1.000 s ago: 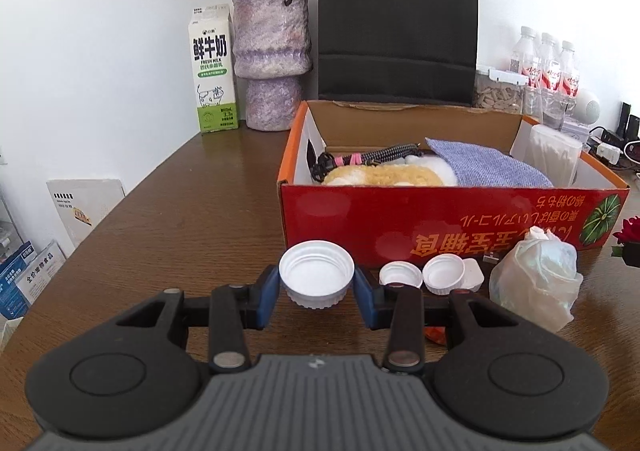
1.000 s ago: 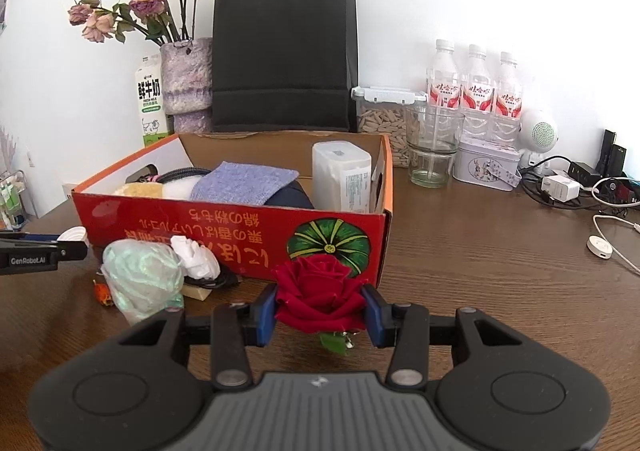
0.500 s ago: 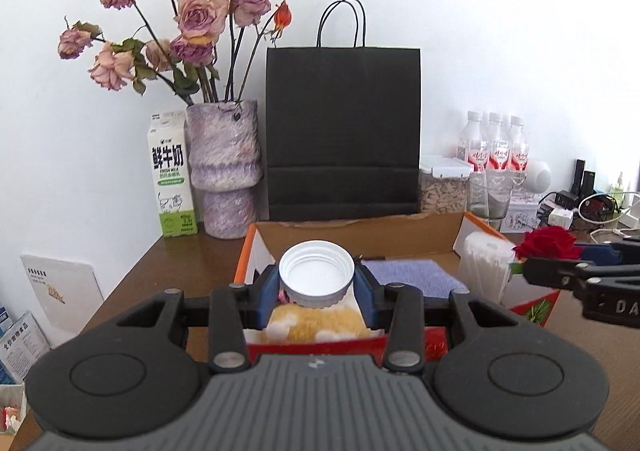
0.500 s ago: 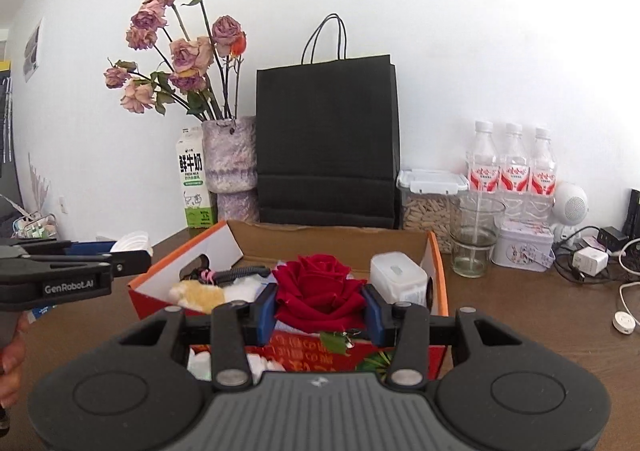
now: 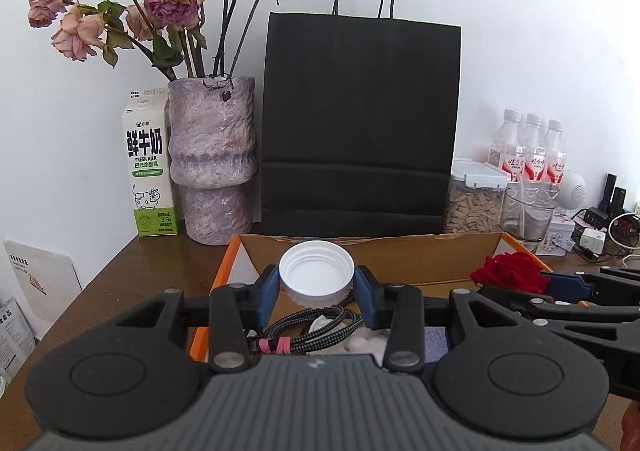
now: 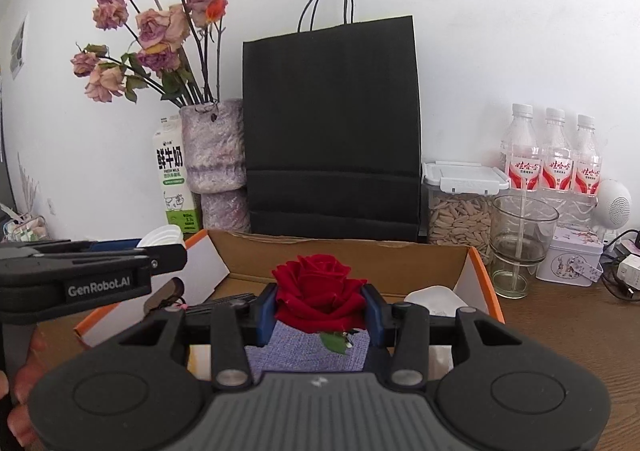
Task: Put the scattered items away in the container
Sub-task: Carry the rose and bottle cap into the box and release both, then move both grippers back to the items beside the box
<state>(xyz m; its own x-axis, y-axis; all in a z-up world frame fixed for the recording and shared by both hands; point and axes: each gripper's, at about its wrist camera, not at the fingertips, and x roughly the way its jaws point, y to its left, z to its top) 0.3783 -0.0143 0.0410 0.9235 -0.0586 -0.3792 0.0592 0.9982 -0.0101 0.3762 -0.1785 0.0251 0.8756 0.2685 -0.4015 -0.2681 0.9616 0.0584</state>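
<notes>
My left gripper (image 5: 316, 285) is shut on a white plastic lid (image 5: 316, 275) and holds it above the left part of the open orange cardboard box (image 5: 400, 247). My right gripper (image 6: 320, 303) is shut on a red rose head (image 6: 320, 291), held above the box (image 6: 340, 251) over a blue-grey cloth (image 6: 296, 351). The rose (image 5: 508, 271) and right gripper also show at the right of the left wrist view. A braided cable (image 5: 308, 331) tied with a pink band lies in the box under the lid.
Behind the box stand a black paper bag (image 5: 360, 123), a purple vase (image 5: 212, 163) of dried roses and a milk carton (image 5: 148, 171). At the right are a seed jar (image 6: 460, 207), a glass (image 6: 520, 243), three water bottles (image 6: 556, 155), a tin and chargers.
Both grippers have risen from the table in front of the box and moved forward over its open top, each keeping hold of its item.
</notes>
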